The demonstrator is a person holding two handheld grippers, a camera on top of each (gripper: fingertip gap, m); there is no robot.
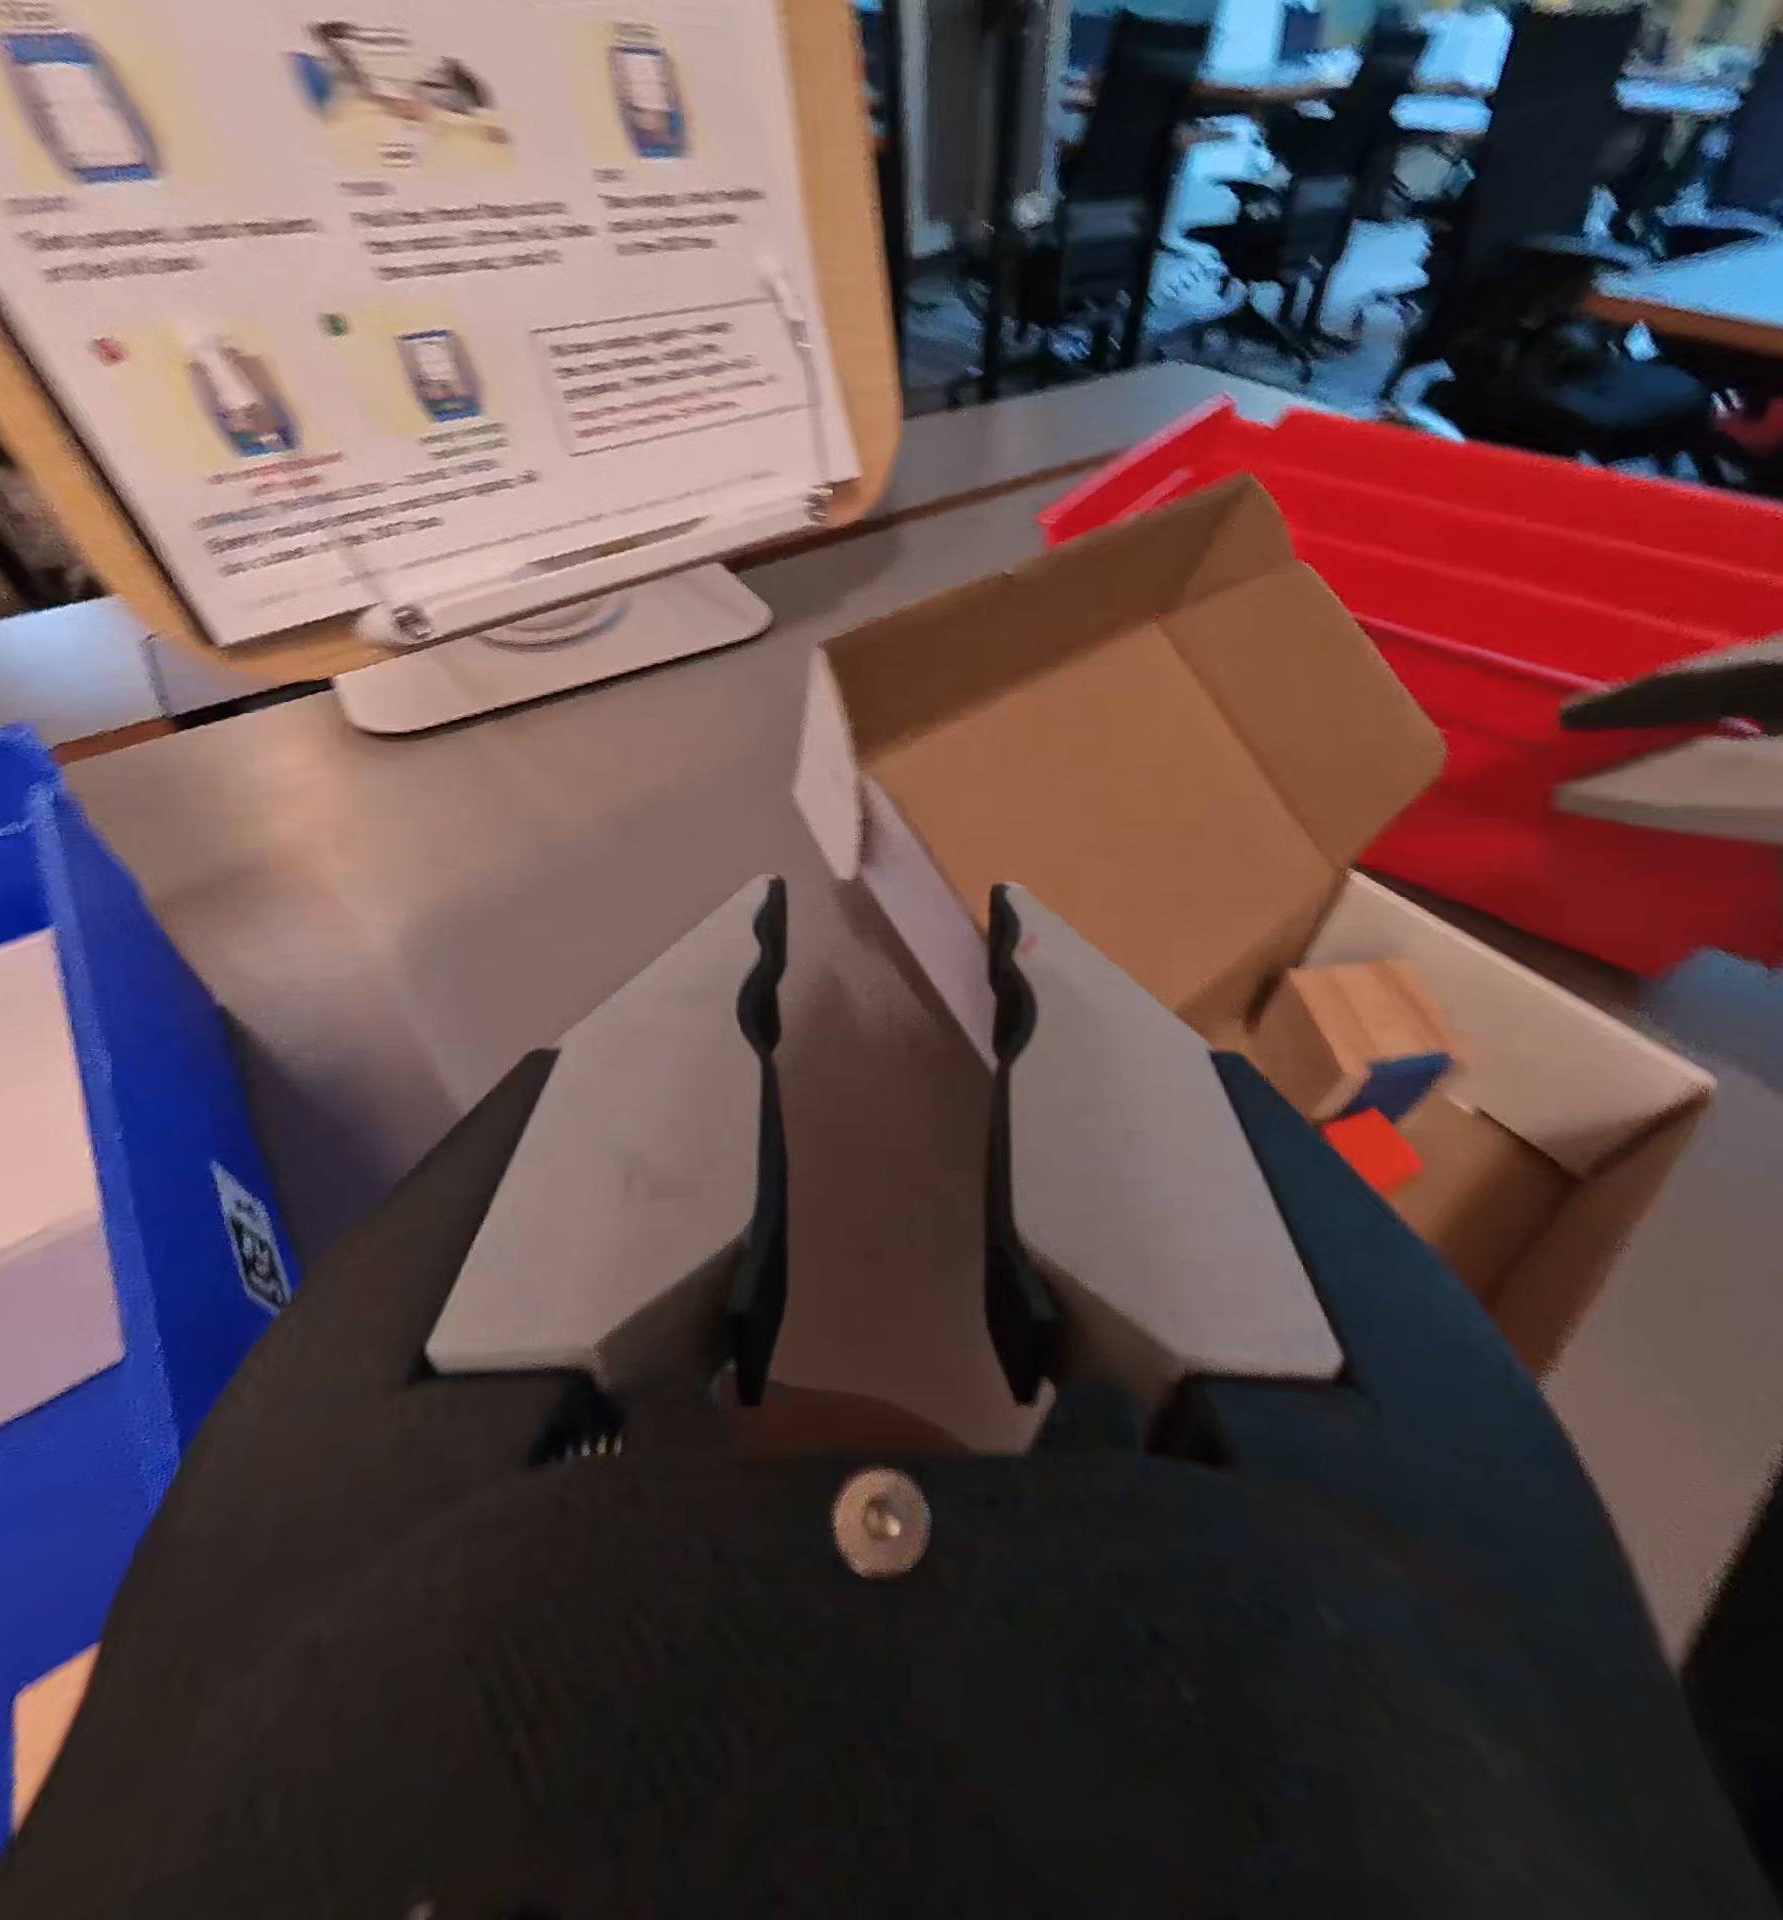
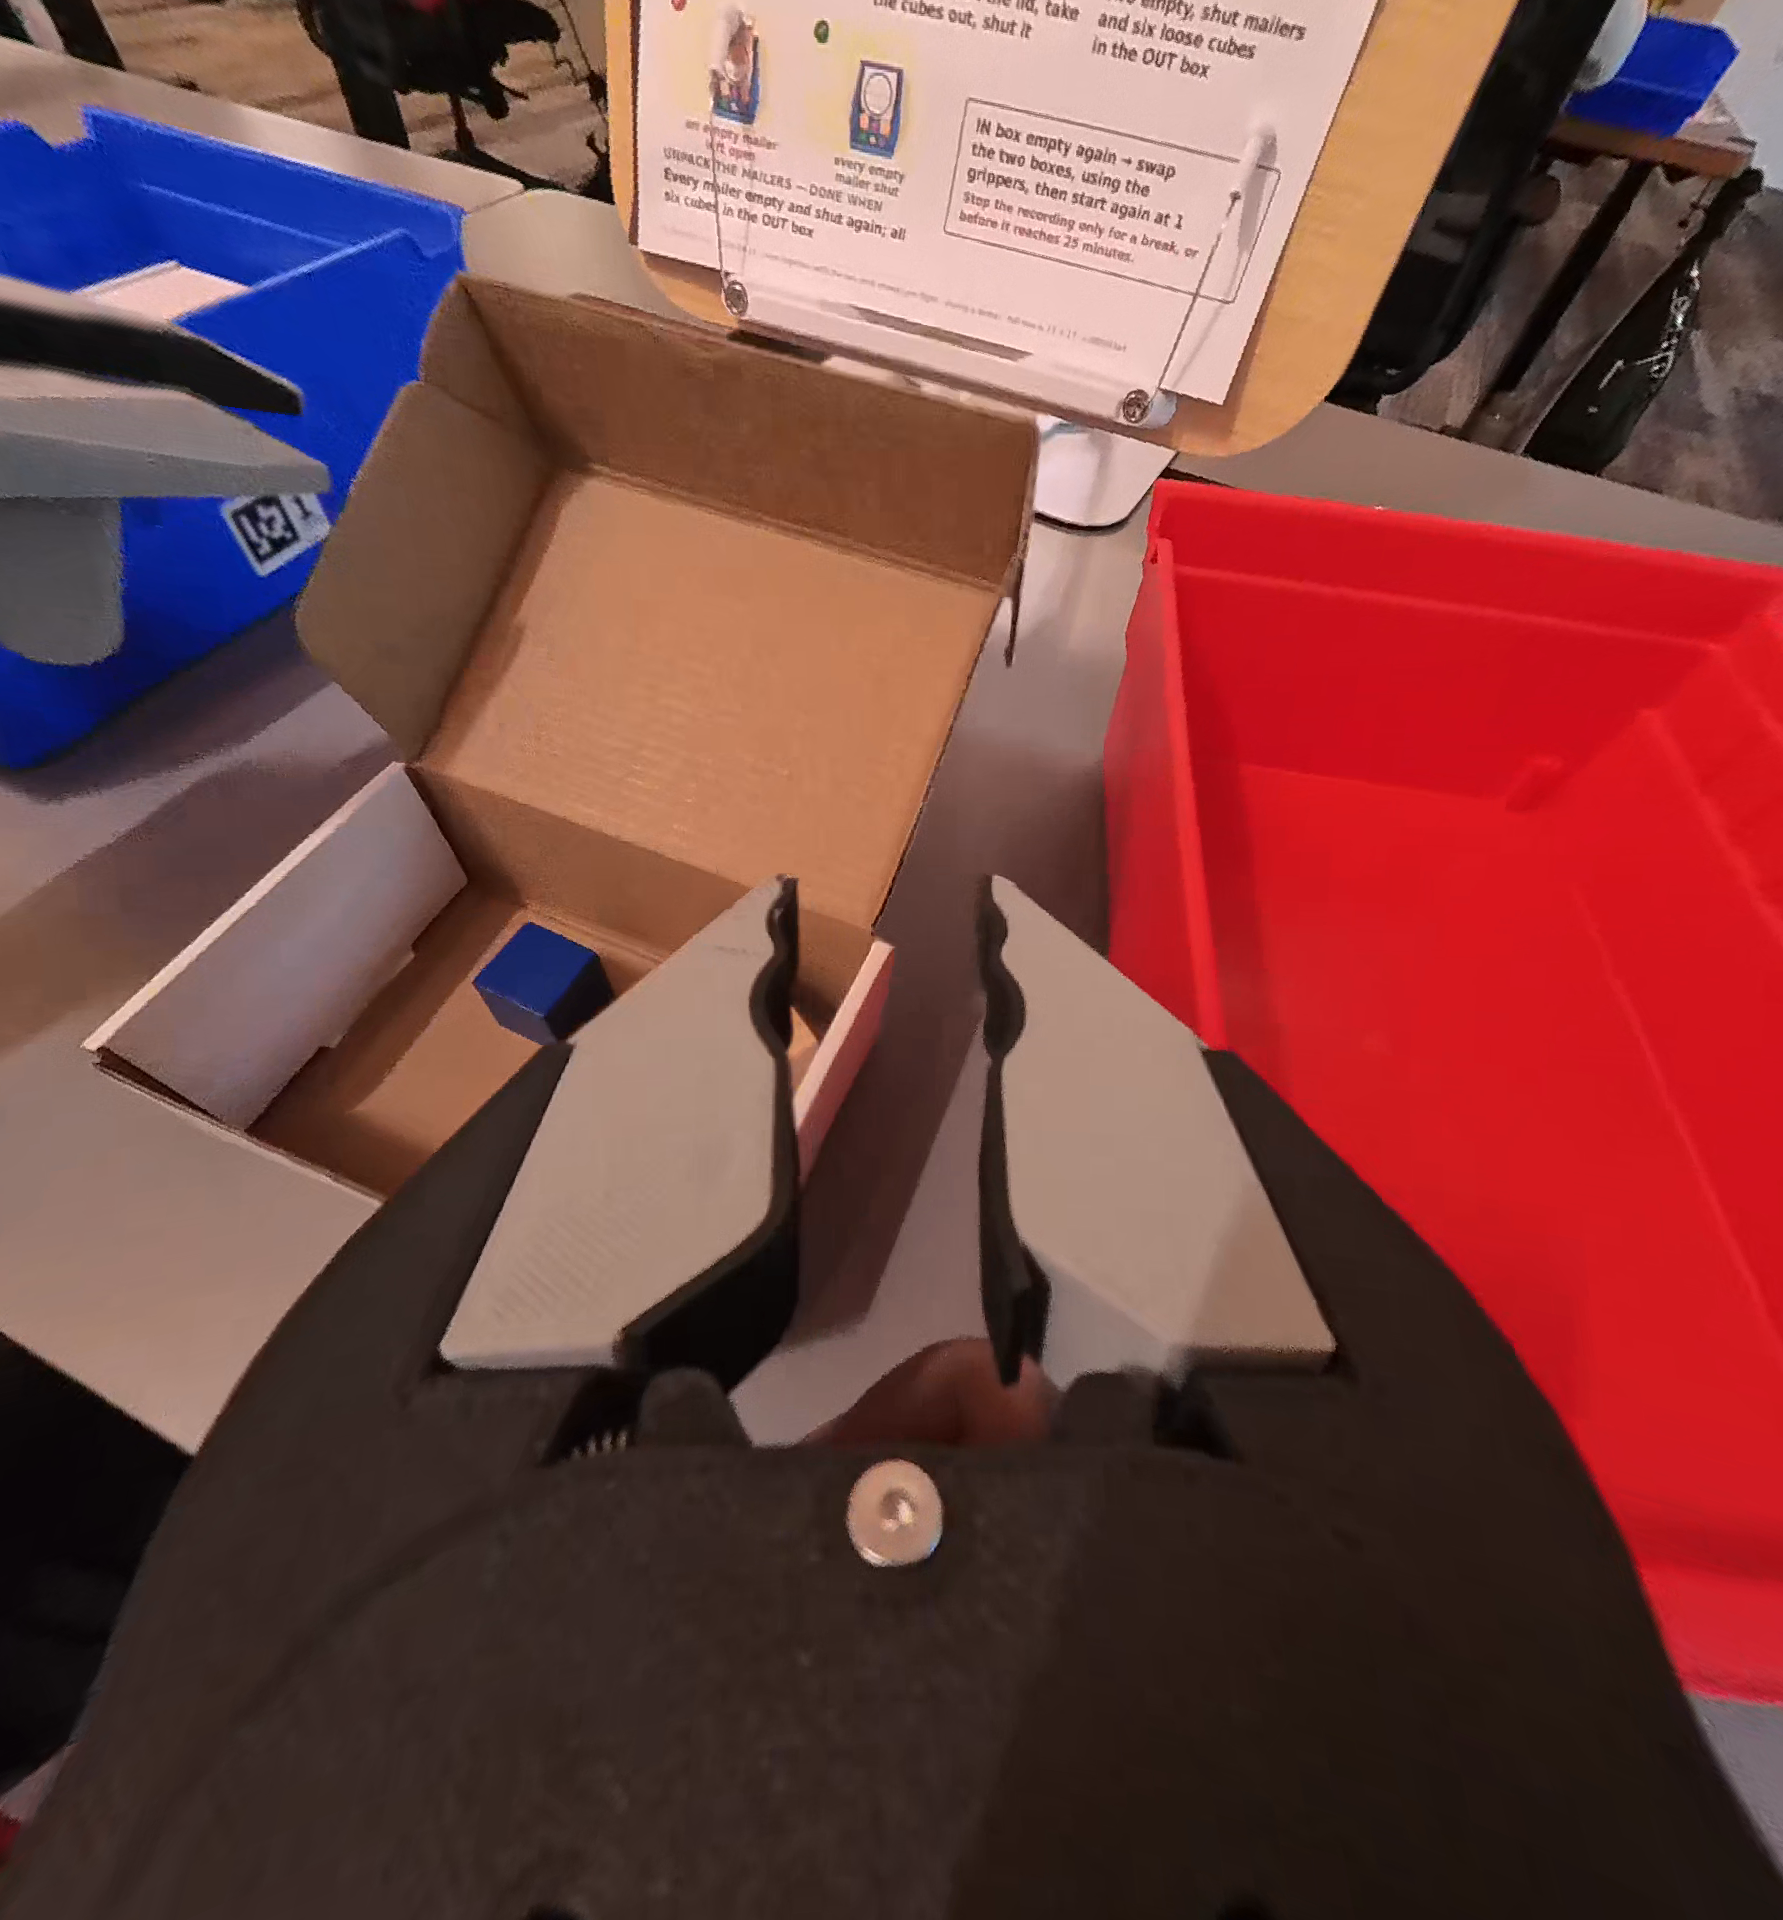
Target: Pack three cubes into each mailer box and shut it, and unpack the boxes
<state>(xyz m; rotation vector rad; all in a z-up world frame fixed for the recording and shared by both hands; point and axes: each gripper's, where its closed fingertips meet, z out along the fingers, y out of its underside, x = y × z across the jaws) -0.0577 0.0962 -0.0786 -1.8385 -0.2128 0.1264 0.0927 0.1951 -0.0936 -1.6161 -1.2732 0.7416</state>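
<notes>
Both grippers, left (image 1: 887, 904) and right (image 2: 887, 904), gape above the lid-up mailer box (image 2: 658, 644).

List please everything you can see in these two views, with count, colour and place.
mailer box: one, brown inside and white outside, lid open, on the table between the bins
cubes: three seen, blue, red and wood-coloured, inside the mailer box
blue bin: one, left of the mailer box, something white inside
red bin: one, right of the mailer box, nothing visible inside
instruction sheet: one, white, on a wooden stand behind the mailer box
table: one, grey
chairs: several, black, in the background
left hand-held gripper: open, empty, left of the mailer box
right hand-held gripper: open, empty, over the mailer box's right wall
</notes>
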